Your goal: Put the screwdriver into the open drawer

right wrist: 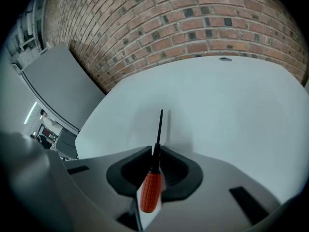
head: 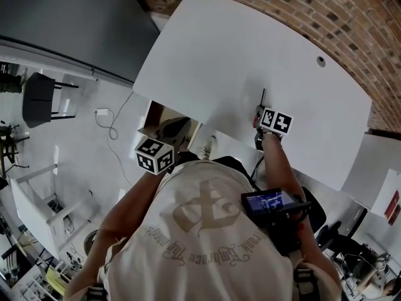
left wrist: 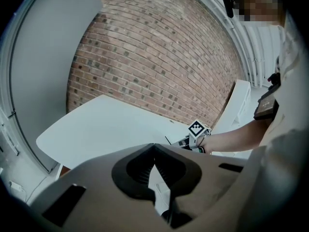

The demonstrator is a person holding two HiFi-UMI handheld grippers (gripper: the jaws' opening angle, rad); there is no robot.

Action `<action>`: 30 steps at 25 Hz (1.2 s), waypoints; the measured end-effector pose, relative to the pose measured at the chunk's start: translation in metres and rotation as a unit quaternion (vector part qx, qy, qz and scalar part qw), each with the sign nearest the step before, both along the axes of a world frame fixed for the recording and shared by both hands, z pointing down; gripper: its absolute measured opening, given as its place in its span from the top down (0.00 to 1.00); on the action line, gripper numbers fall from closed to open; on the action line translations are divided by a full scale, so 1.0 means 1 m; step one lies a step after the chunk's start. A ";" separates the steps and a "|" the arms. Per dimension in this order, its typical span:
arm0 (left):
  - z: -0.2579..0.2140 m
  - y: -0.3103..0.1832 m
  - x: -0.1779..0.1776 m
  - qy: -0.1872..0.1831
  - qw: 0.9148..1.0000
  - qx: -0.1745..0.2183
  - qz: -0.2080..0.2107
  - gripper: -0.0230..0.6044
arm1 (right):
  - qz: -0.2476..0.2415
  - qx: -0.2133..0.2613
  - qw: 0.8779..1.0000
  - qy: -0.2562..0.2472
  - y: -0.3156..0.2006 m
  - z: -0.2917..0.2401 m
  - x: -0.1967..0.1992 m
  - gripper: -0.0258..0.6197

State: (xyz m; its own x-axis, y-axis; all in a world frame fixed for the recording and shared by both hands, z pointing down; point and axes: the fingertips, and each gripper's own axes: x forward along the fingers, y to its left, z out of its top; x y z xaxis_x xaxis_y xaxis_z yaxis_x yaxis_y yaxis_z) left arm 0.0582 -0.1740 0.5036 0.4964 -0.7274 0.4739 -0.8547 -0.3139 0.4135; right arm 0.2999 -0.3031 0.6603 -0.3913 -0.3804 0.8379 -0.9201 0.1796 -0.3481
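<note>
The screwdriver (right wrist: 151, 190) has an orange handle and a thin black shaft that points out over the white table (right wrist: 231, 105). My right gripper (right wrist: 155, 151) is shut on its black collar, just ahead of the handle. In the head view the right gripper (head: 260, 110) sits over the table's near edge, with the screwdriver's shaft (head: 262, 96) pointing away. The open drawer (head: 152, 115) hangs below the table's left corner. My left gripper (head: 164, 137) is in front of it, and its jaws (left wrist: 154, 145) are shut with nothing between them. The left gripper view shows the right gripper's marker cube (left wrist: 196, 128) across the table.
A brick wall (right wrist: 193, 23) runs behind the table, and a grey panel (head: 75, 24) stands at the left. A cable hole (head: 321, 61) marks the table's far side. On the floor lie a white cable (head: 109, 121), a dark chair (head: 39, 99) and a white shelf unit (head: 37, 212).
</note>
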 end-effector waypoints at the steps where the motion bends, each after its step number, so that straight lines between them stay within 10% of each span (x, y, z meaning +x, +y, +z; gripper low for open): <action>1: 0.000 0.000 -0.001 0.000 1.000 0.000 0.000 0.93 | -0.001 0.003 1.000 -0.006 -0.001 -0.003 -0.001 0.86; 30: -0.001 0.021 -0.026 0.003 1.000 0.010 -0.024 0.93 | -0.071 0.048 0.989 -0.118 0.017 -0.053 -0.089 0.86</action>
State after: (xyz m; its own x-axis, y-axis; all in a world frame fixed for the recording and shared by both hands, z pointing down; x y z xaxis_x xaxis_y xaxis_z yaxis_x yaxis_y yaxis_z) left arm 0.0321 -0.1525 0.5025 0.4645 -0.7595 0.4554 -0.8659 -0.2819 0.4132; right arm 0.2107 -0.2865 0.6068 -0.6272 -0.3800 0.6799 -0.7781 0.3439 -0.5256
